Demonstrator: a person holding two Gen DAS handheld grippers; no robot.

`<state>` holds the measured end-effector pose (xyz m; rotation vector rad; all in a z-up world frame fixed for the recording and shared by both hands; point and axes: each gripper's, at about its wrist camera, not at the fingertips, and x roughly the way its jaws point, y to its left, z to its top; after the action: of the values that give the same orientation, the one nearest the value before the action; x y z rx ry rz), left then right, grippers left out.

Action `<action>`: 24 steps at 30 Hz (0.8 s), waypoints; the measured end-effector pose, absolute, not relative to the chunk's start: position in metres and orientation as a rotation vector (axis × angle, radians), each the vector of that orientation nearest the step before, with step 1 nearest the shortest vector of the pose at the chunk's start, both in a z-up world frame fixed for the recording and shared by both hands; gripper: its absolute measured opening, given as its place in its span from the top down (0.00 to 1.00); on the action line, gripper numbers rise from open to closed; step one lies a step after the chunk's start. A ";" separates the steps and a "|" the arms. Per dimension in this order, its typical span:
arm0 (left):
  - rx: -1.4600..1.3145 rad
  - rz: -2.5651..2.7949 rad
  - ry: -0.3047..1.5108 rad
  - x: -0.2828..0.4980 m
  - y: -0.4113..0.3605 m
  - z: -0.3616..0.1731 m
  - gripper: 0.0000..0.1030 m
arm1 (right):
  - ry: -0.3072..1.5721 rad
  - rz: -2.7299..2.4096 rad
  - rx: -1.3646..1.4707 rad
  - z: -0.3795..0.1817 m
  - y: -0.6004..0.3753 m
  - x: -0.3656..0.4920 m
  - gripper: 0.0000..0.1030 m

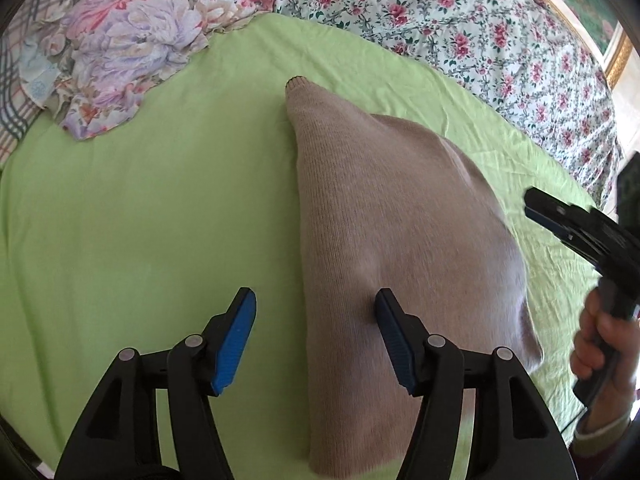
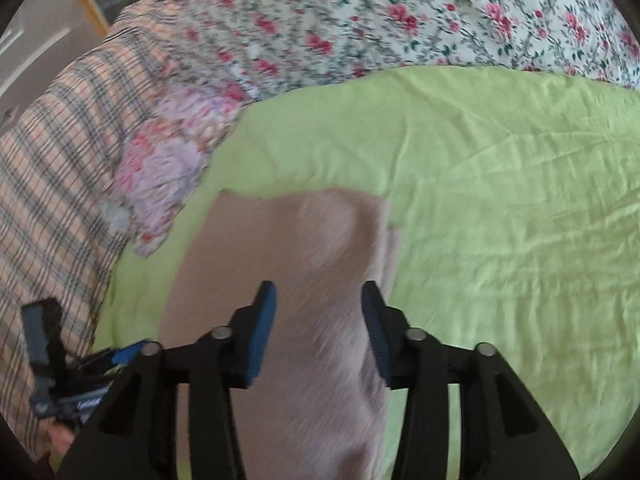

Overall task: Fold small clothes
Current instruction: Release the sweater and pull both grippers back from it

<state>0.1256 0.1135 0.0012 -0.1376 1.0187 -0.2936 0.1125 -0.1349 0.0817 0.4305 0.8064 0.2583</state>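
Note:
A beige knit garment (image 1: 384,216) lies folded on the green sheet (image 1: 160,208); its narrow cuff end points away from me. My left gripper (image 1: 316,304) is open and empty, hovering over the garment's near left edge. In the left wrist view the right gripper (image 1: 538,210) comes in from the right, above the garment's right side. In the right wrist view my right gripper (image 2: 318,300) is open and empty above the same garment (image 2: 288,248), which is motion-blurred. The left gripper (image 2: 80,364) shows at the lower left there.
A pastel floral cloth (image 1: 128,48) lies at the far left of the sheet. A rose-print quilt (image 1: 460,28) borders the far and right sides. A plaid pillow (image 2: 60,168) sits at the left. A gold-framed picture (image 1: 616,56) hangs beyond the bed.

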 end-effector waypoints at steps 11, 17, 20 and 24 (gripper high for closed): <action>-0.036 -0.294 1.059 0.041 0.125 -0.010 0.37 | 0.848 0.258 0.403 0.067 -0.099 0.003 0.41; 0.051 -0.276 1.075 -0.004 0.116 -0.021 0.36 | 0.888 0.214 0.382 0.049 -0.088 -0.041 0.35; 0.091 -0.269 1.061 -0.017 0.113 -0.021 0.32 | 0.904 0.205 0.383 0.043 -0.086 -0.055 0.31; 0.090 -0.255 1.059 -0.024 0.115 -0.019 0.30 | 0.907 0.191 0.362 0.039 -0.084 -0.067 0.24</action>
<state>-0.0244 0.1146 -0.0192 0.0901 1.0586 -0.2546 -0.0669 -0.0844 0.0394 0.3619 0.9075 0.1914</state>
